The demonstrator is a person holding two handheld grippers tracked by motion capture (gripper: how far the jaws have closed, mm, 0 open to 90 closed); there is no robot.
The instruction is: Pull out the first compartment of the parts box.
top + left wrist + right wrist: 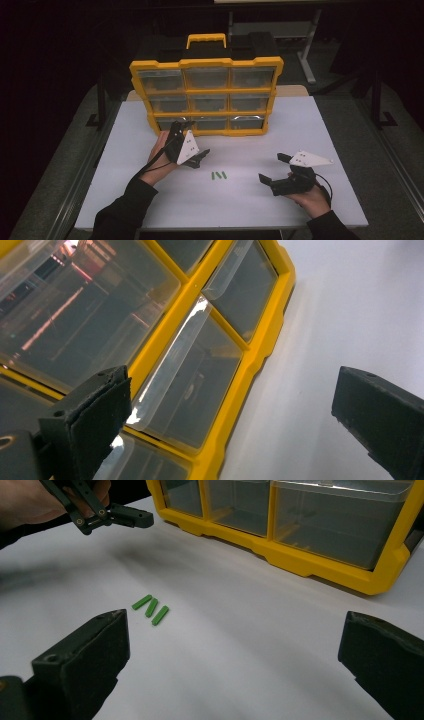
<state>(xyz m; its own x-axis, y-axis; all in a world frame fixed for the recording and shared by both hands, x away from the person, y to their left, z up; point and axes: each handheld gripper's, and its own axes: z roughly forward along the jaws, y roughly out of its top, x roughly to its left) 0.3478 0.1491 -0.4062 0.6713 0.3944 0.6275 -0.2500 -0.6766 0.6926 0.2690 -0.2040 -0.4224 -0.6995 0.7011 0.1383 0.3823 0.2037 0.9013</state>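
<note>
A white table bears one yellow organiser case standing upright, nine clear drawers in three rows; any label is too dim to read. The left gripper, jaws spread and empty, is at the bottom-left drawer. The right gripper is released too. Three green sticks lie between them.

Lab or workshop-type recording space, dimly lit. Plain white table on grey floor, dark surroundings beyond far edge. Yellow parts organiser with carry handle and clear plastic drawers stands upright near table's far edge: workshop storage kit. Metal stand legs on floor behind table's far right corner. Black upright posts flank table's left and right edges, like rig frame.
</note>
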